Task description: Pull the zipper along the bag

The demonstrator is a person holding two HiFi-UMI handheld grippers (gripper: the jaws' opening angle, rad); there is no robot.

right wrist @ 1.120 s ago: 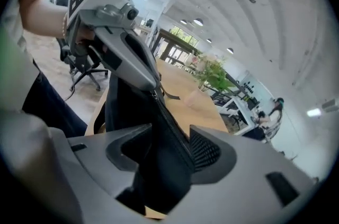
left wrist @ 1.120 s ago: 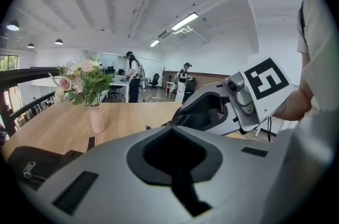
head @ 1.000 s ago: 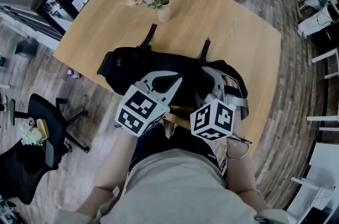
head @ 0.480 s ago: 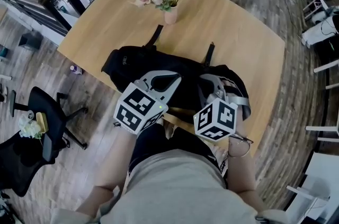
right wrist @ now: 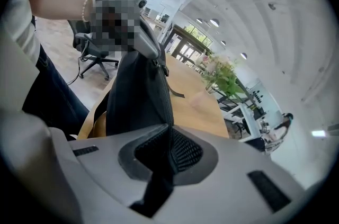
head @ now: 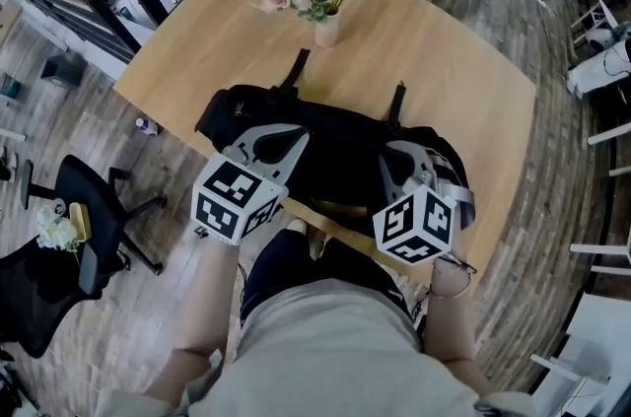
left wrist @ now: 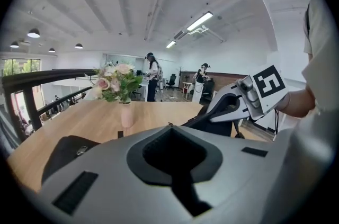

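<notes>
A black bag [head: 340, 144] lies mid-frame at the near edge of the bench [head: 463, 80]. The right tool [right wrist: 168, 130], its jaws just closed, clamps the zipper [right wrist: 165, 93] at the bag's right end. The left tool [left wrist: 169, 126], at centre left, has its jaws together; whether they pinch anything is unclear.

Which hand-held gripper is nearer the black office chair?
Left. The left hand-held gripper is over the bag's side nearest the chair; the right hand-held gripper, jaws just closed on it, holds the opposite end.
</notes>
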